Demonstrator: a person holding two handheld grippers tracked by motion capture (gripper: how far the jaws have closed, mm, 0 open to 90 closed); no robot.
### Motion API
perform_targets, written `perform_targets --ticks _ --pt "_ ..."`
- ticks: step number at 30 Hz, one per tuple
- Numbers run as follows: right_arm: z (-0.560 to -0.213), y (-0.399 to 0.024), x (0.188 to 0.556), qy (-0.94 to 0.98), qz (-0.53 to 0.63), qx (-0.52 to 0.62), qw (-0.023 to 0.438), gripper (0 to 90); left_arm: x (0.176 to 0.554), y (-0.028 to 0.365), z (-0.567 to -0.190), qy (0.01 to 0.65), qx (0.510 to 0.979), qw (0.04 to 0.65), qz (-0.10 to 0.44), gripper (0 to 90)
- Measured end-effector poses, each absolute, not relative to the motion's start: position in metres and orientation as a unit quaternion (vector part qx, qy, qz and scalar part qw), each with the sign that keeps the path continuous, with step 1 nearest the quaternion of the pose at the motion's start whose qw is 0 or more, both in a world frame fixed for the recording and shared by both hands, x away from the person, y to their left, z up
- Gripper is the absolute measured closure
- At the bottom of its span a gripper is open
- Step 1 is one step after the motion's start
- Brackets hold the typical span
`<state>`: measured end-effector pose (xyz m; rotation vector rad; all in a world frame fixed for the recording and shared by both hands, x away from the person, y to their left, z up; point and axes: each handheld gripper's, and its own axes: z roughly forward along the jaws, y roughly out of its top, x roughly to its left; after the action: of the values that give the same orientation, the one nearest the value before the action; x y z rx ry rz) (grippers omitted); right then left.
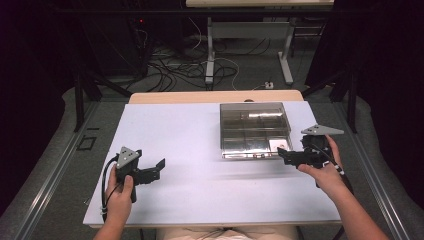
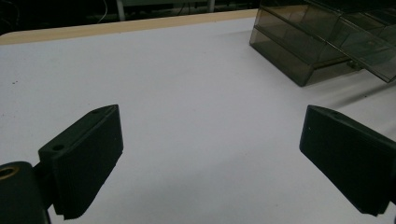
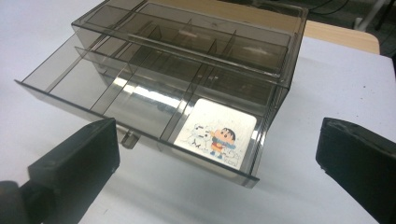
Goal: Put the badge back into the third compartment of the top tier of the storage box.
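High view: smoked drawer box (image 1: 254, 129) sits right of centre on white table (image 1: 200, 190); left gripper (image 1: 156, 170) lower left, right gripper (image 1: 284, 154) beside the box's lower right corner. Left gripper view: jaws spread wide, empty; box (image 2: 322, 42) upper right. Right gripper view: jaws spread wide, empty; cartoon card (image 3: 215, 133) lies in the drawer's (image 3: 140, 107) right-hand compartment, centre frame

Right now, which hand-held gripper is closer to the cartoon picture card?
Right. The right hand-held gripper sits just beside the square cartoon card in the open smoky plastic drawer; the left hand-held gripper is far across the table.

The drawer box (image 1: 254, 129) sits on the table (image 1: 190, 145) toward two o'clock. A picture card (image 3: 217, 133) lies in its pulled-out drawer (image 3: 140, 109), at the five o'clock compartment.
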<state>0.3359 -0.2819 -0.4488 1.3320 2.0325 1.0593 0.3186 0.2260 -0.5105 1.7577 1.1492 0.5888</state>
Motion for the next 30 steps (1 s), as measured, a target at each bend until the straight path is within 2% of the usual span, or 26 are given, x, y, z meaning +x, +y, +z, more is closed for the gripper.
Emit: perform_targets --ticks 16,30 --pt "-0.464 -0.296 0.324 0.744 0.387 0.485 0.249 0.6 0.318 0.227 -0.510 0.468 0.713 0.464 0.239 6.2" --pt "-0.483 -0.322 0.322 0.717 0.378 0.527 0.257 2.2 0.318 0.228 -0.510 0.464 0.716 0.461 0.244 6.2"
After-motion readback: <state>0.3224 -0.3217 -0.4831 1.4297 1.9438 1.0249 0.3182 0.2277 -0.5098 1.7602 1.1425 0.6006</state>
